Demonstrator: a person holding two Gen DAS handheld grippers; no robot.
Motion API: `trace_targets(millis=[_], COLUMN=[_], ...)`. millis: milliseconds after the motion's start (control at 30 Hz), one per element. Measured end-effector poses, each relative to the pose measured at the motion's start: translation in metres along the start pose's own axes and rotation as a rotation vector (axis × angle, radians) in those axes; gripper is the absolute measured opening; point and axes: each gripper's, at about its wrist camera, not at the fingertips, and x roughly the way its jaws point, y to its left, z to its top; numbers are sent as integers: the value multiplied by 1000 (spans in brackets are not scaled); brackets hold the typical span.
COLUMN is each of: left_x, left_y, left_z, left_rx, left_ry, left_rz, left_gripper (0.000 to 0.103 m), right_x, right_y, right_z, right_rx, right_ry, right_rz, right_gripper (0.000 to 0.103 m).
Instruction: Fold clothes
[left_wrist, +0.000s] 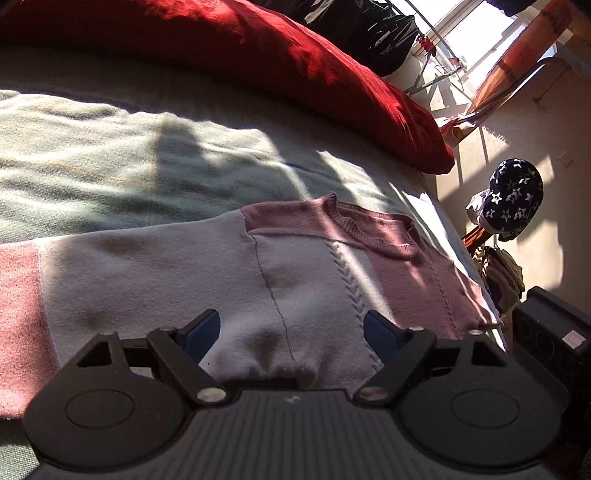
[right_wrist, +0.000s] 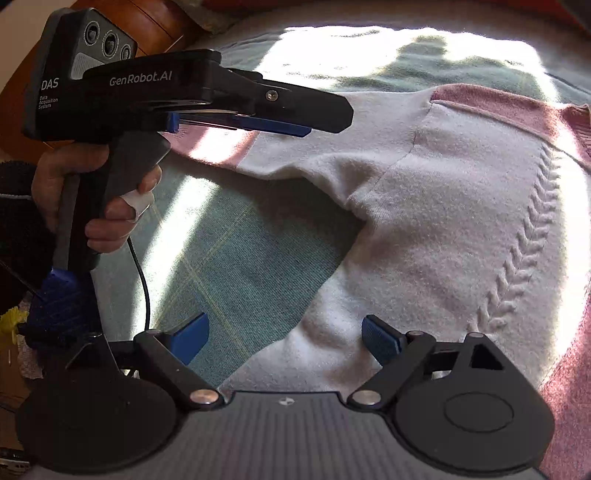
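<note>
A white and pink knitted sweater lies spread flat on a green blanket, its pink collar toward the bed's right edge. My left gripper hovers open just above the white body by the sleeve seam, with nothing between its blue pads. In the right wrist view the sweater fills the right half. My right gripper stands open over the body's side edge below the armpit, one pad above blanket, the other above cloth. The left gripper, held by a hand, sits over the sleeve.
A red pillow lies along the far side of the bed. Beyond the bed's right edge are a navy star-patterned cap, a black box and a sunlit window. Wooden furniture stands behind the left gripper.
</note>
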Motion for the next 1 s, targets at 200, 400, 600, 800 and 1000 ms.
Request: trace_targets(millis=[200, 400, 600, 800, 1000], left_x=[12, 9, 5, 30, 50], left_y=[6, -6, -14, -53, -52], left_z=[-15, -9, -4, 9, -4], left_rx=[-44, 10, 21, 146, 169], left_ry=[112, 128, 92, 99, 148], left_rz=[25, 54, 102, -34, 139], left_gripper=[84, 86, 84, 85, 83], right_x=[-9, -21, -44, -60, -74], right_y=[-3, -5, -15, -38, -45], right_z=[-7, -7, -9, -23, -45], right_rx=[-1, 15, -8, 37, 22], right_ry=[1, -46, -93, -99, -96], right_rz=[-14, -18, -100, -167, -223], right_gripper=[93, 93, 93, 93, 93])
